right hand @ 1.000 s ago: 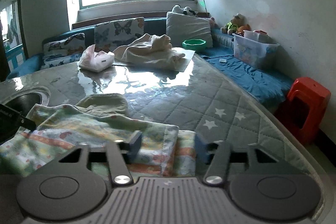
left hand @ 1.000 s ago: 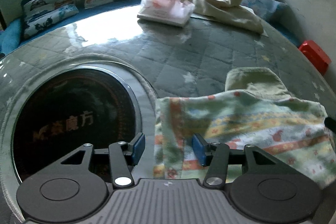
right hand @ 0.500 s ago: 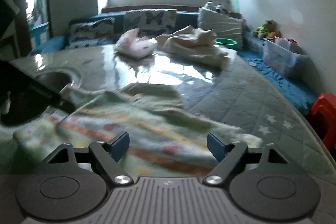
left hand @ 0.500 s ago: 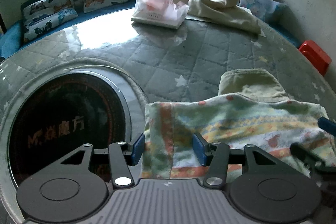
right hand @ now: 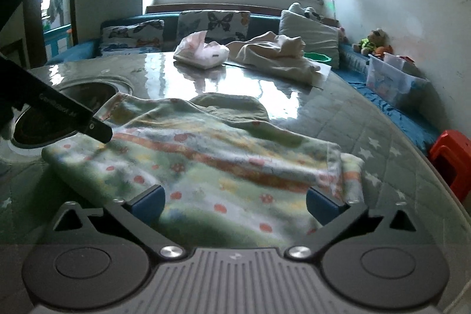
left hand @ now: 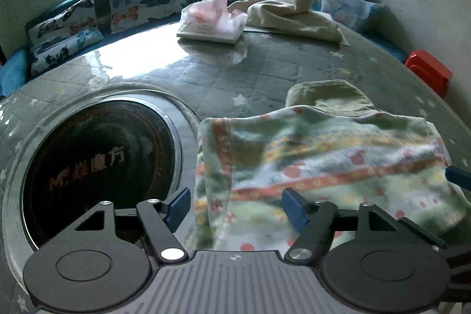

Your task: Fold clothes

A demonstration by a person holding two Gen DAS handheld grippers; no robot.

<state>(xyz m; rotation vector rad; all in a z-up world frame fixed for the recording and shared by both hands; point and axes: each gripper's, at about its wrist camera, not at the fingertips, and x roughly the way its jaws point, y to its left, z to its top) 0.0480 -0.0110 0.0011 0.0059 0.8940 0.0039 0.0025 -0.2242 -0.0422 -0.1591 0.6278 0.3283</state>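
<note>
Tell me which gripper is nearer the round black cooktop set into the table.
Left. The left gripper sits beside the cooktop, jaws opening over the patterned cloth; the right gripper is across the cloth.

Patterned garment [left hand: 323, 164] is lying folded flat on the table, pastel green with orange stripes and red dots. It's overlapping an olive cloth [left hand: 326, 96] peeking out behind it.

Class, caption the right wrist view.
Right tongs opening over the patterned garment lying on the quilted table.
</note>
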